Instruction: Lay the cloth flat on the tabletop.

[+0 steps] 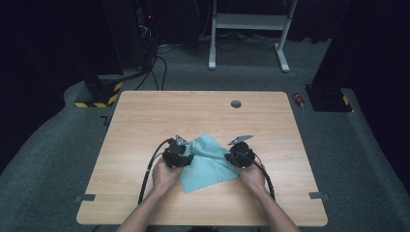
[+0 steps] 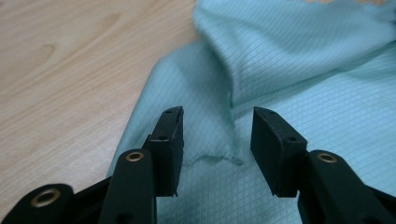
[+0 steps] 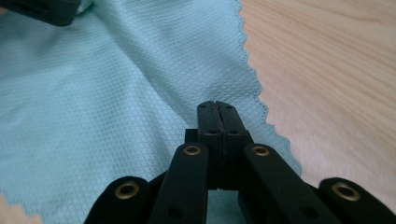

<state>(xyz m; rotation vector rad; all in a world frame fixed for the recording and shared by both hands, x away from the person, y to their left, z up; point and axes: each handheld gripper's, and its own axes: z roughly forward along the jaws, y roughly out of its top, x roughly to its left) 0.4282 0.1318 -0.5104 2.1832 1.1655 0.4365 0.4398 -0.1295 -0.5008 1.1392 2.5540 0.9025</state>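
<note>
One wooden table (image 1: pixel 145 121), grey carpet (image 1: pixel 48 145), dark room

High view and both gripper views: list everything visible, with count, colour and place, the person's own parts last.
cloth: 1, light teal, rumpled, near middle of table
table: 1, light wood, centre
table hole cap: 1, grey, far side of table
tape pieces: 2, grey, near corners
can: 1, red, floor right of table
white frame: 1, floor behind table
left gripper: 1, black, jaws apart over cloth
right gripper: 1, black, jaws together at cloth edge
hands: 2, holding grippers
</note>
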